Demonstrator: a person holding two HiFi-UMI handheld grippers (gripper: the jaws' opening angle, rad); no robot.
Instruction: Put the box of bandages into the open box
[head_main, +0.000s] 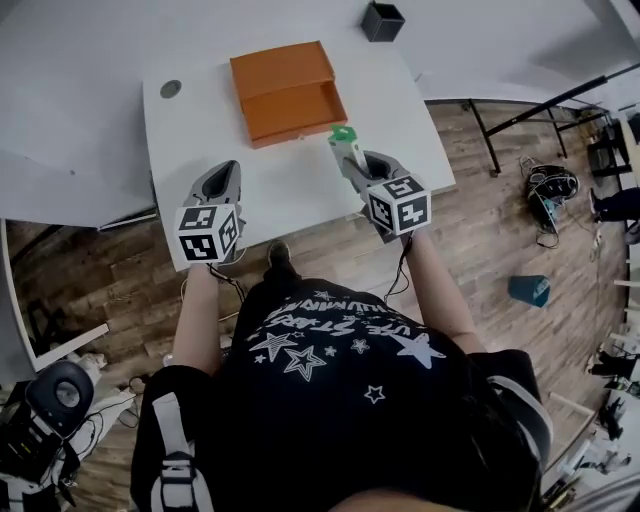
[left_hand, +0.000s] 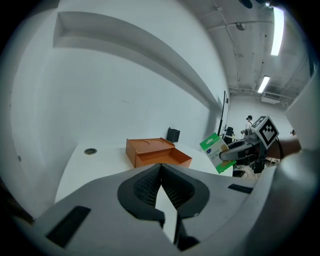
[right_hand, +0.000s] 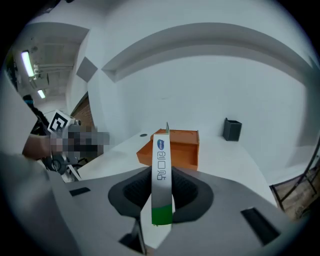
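Note:
The orange open box (head_main: 285, 90) lies at the far middle of the white table (head_main: 290, 190), its tray side facing me. My right gripper (head_main: 352, 160) is shut on the box of bandages (head_main: 346, 142), a thin white and green carton held upright above the table, just right of the orange box's near corner. The right gripper view shows the carton (right_hand: 161, 180) edge-on between the pads, with the orange box (right_hand: 175, 150) behind it. My left gripper (head_main: 222, 168) hovers over the table's near left part, its jaws shut and empty (left_hand: 160, 167). From there the carton (left_hand: 216, 151) shows at the right.
A black cup (head_main: 382, 20) stands at the table's far right corner. A round cable hole (head_main: 171, 89) sits at the far left. The table's near edge is close to my body, with wooden floor to the right and a blue bin (head_main: 528, 290) on it.

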